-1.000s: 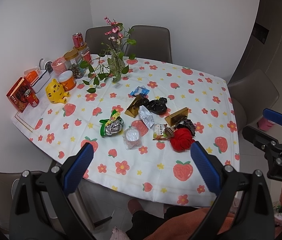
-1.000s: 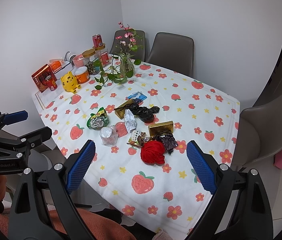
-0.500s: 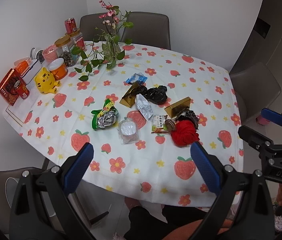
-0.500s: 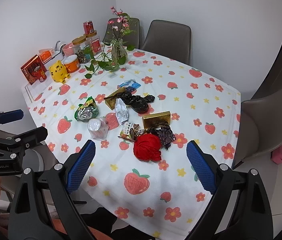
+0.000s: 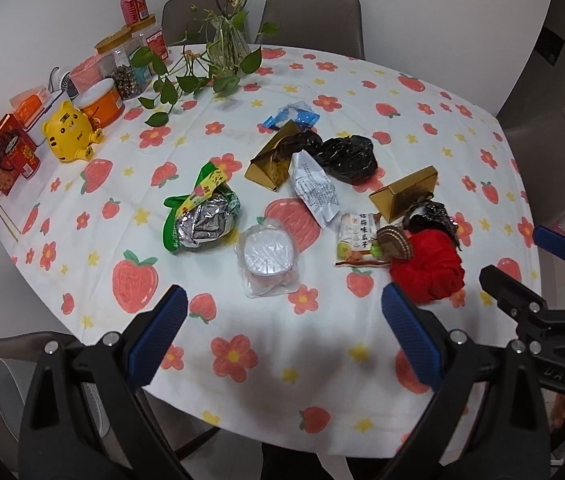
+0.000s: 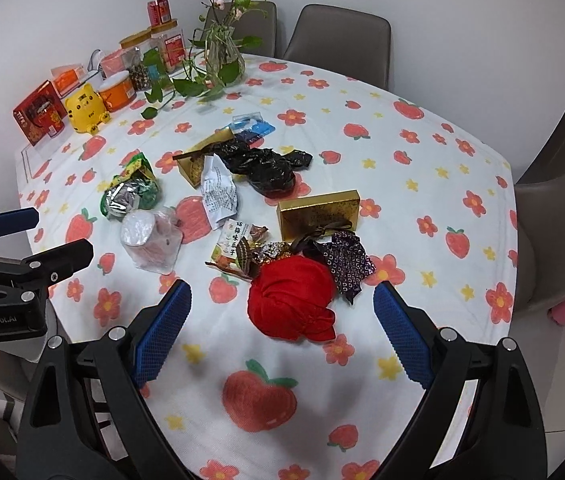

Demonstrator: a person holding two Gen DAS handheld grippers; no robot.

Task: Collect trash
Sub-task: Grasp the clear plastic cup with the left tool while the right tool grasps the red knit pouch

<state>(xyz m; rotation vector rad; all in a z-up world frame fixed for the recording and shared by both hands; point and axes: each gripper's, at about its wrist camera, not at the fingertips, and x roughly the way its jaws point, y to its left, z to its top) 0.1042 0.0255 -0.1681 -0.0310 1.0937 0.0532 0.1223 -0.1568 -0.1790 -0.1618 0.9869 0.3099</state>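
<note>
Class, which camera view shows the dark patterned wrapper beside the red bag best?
The right wrist view: the dark patterned wrapper lies spread out beside the red bag, print visible. In the left wrist view the wrapper is small, foreshortened and partly hidden behind the bag.

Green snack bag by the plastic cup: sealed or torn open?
Open: the green snack bag gapes, showing its crumpled silver lining.

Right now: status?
Left gripper open, empty. Right gripper open over red crumpled bag. Trash pile untouched on tablecloth. Nothing blocking.
</note>
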